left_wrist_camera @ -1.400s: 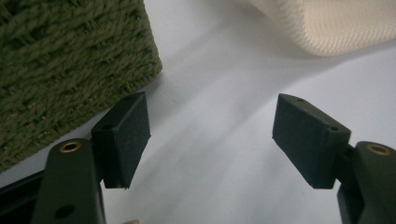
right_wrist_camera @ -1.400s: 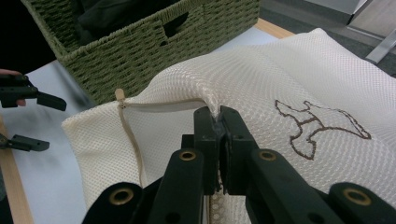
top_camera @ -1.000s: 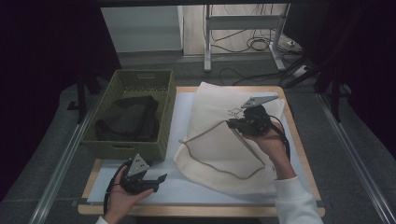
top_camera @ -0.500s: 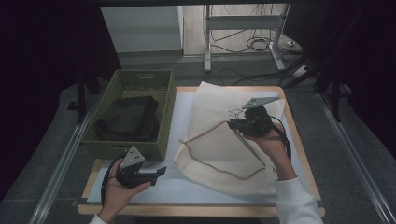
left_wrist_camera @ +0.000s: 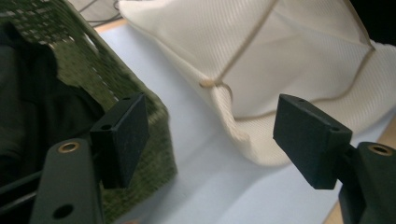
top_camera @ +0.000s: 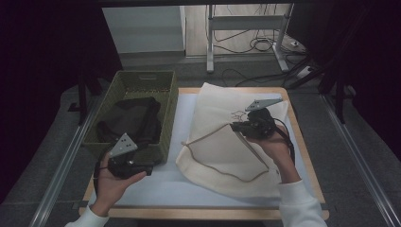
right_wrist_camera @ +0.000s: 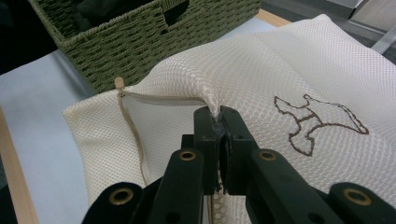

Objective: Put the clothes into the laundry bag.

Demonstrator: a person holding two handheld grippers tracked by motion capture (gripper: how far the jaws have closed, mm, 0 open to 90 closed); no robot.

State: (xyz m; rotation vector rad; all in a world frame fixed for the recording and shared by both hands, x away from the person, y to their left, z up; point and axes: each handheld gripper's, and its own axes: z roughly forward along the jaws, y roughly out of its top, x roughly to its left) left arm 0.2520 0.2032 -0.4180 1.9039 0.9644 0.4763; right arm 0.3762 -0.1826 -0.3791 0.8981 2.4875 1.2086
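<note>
A: Where is the cream mesh laundry bag with the tan zip edge (top_camera: 227, 142)?

B: It lies on the pale blue mat (top_camera: 179, 182) covering the wooden table (top_camera: 309, 161), on the right half, reaching from the far edge nearly to the near one. A brown outline drawing (right_wrist_camera: 317, 122) is printed on its upper face.

A: And the right gripper (top_camera: 236, 126)?

B: It sits over the middle of the bag, held in the person's right hand (top_camera: 272, 142). Its jaws are pressed together on a pinch of the mesh at the bag's opening, and the cloth rises into a small peak between them (right_wrist_camera: 215, 112). The zip pull (right_wrist_camera: 119, 84) lies at the left corner of the opening, toward the basket.

A: The left gripper (top_camera: 147, 169)?

B: It is near the table's near-left corner, in the left hand (top_camera: 111, 182), just beside the near wall of the green woven rectangular basket (top_camera: 163, 118). Its jaws stand wide apart with nothing between them, pointing right toward the bag's near-left edge but apart from it.

A: What is in the basket?

B: A dark crumpled cloth (top_camera: 130, 120). The basket stands left of the bag, on the mat's left edge.
</note>
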